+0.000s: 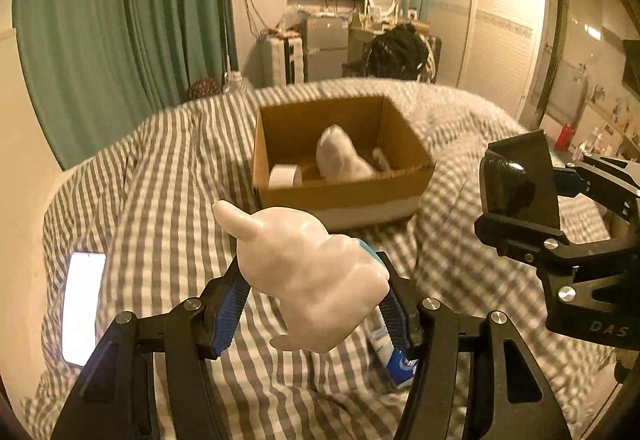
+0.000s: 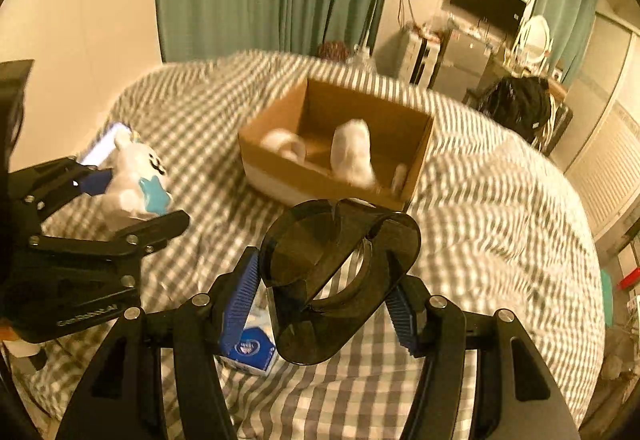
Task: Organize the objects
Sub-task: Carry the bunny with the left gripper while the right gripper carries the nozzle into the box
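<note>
My left gripper (image 1: pixel 314 292) is shut on a white toy figure (image 1: pixel 308 272) with a blue patch, held above the checked bedspread; it also shows in the right wrist view (image 2: pixel 132 180). My right gripper (image 2: pixel 324 296) is shut on a dark translucent plastic holder (image 2: pixel 336 280), also seen at the right of the left wrist view (image 1: pixel 516 180). An open cardboard box (image 1: pixel 344 196) sits ahead on the bed and holds a white tape roll (image 1: pixel 285 175) and a white sock-like item (image 1: pixel 340 156). The box shows in the right wrist view (image 2: pixel 280 164) too.
A lit phone (image 1: pixel 82 304) lies on the bed at the left. A blue-and-white small pack (image 2: pixel 250 350) lies under the grippers. The grey checked bedspread (image 1: pixel 168 176) covers the bed. Green curtains, a TV, a fridge and a wardrobe stand beyond.
</note>
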Demonstrator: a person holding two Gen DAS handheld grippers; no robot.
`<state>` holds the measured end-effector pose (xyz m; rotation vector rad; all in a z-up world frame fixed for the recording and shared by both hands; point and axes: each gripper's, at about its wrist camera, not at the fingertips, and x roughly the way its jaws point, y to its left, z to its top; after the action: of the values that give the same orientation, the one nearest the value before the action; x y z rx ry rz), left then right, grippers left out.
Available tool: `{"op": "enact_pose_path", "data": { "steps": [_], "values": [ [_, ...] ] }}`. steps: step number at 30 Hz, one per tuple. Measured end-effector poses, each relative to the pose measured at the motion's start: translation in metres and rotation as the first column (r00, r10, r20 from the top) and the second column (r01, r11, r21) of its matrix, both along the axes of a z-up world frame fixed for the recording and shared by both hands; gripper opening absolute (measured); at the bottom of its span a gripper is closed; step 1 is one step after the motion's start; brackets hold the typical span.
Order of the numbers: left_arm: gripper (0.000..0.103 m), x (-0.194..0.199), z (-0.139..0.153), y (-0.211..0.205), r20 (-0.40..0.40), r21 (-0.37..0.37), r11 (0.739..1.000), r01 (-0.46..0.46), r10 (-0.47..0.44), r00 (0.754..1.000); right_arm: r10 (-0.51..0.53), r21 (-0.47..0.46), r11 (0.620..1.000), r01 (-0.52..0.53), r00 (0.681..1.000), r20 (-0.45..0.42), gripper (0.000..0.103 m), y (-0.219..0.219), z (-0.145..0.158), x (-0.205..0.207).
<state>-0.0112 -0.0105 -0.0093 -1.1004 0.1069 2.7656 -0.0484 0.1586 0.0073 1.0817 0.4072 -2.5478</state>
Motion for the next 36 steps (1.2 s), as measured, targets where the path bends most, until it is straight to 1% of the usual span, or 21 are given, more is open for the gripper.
{"op": "enact_pose_path", "data": {
  "steps": [3, 6, 11, 16, 19, 21, 24, 28, 30, 34, 36],
  "values": [
    [0.062, -0.012, 0.019, 0.0, -0.031, 0.005, 1.0, 0.007, -0.007, 0.999, 0.009, -0.014, 1.0, -0.01, 0.999, -0.048, 0.059, -0.002, 0.025, -0.002],
    [0.062, -0.027, 0.038, -0.003, -0.054, 0.036, 0.999, 0.027, -0.025, 0.998, 0.018, -0.03, 0.999, -0.021, 0.996, -0.085, 0.059, -0.005, 0.046, -0.01],
    [0.062, -0.061, 0.066, -0.005, -0.098, 0.051, 0.998, 0.045, -0.04, 0.994, 0.013, -0.075, 0.997, -0.024, 0.99, -0.144, 0.059, -0.005, 0.078, -0.036],
    [0.062, -0.105, 0.077, -0.002, -0.117, 0.038, 0.999, 0.038, -0.034, 0.993, 0.002, -0.102, 0.995, -0.019, 0.986, -0.166, 0.059, -0.006, 0.099, -0.073],
    [0.062, -0.139, 0.069, 0.002, -0.11, 0.028, 0.999, 0.046, -0.042, 0.993, -0.005, -0.109, 0.994, -0.014, 0.986, -0.167, 0.059, -0.007, 0.102, -0.102],
    [0.062, -0.161, 0.06, 0.004, -0.091, 0.018, 0.999, 0.049, -0.047, 0.995, -0.01, -0.107, 0.994, -0.007, 0.987, -0.162, 0.059, -0.008, 0.099, -0.124],
    [0.062, -0.192, 0.041, 0.006, -0.058, 0.016, 0.998, 0.06, -0.059, 0.997, -0.027, -0.12, 0.993, 0.01, 0.991, -0.135, 0.059, -0.008, 0.086, -0.159],
    [0.062, -0.224, 0.008, 0.006, -0.016, -0.003, 0.998, 0.06, -0.06, 0.998, -0.048, -0.129, 0.991, 0.039, 0.997, -0.067, 0.059, -0.008, 0.053, -0.207],
    [0.062, -0.235, -0.008, 0.007, 0.011, 0.002, 0.998, 0.06, -0.06, 0.998, -0.051, -0.124, 0.991, 0.046, 0.998, -0.037, 0.059, -0.008, 0.034, -0.227],
    [0.062, -0.255, -0.038, 0.007, 0.055, -0.002, 0.998, 0.069, -0.068, 0.996, -0.053, -0.121, 0.991, 0.053, 0.999, 0.005, 0.059, -0.004, 0.004, -0.254],
    [0.062, -0.262, -0.047, 0.009, 0.064, -0.007, 0.997, 0.074, -0.073, 0.995, -0.051, -0.109, 0.993, 0.053, 0.999, 0.018, 0.059, -0.004, -0.009, -0.264]
  ]
}}
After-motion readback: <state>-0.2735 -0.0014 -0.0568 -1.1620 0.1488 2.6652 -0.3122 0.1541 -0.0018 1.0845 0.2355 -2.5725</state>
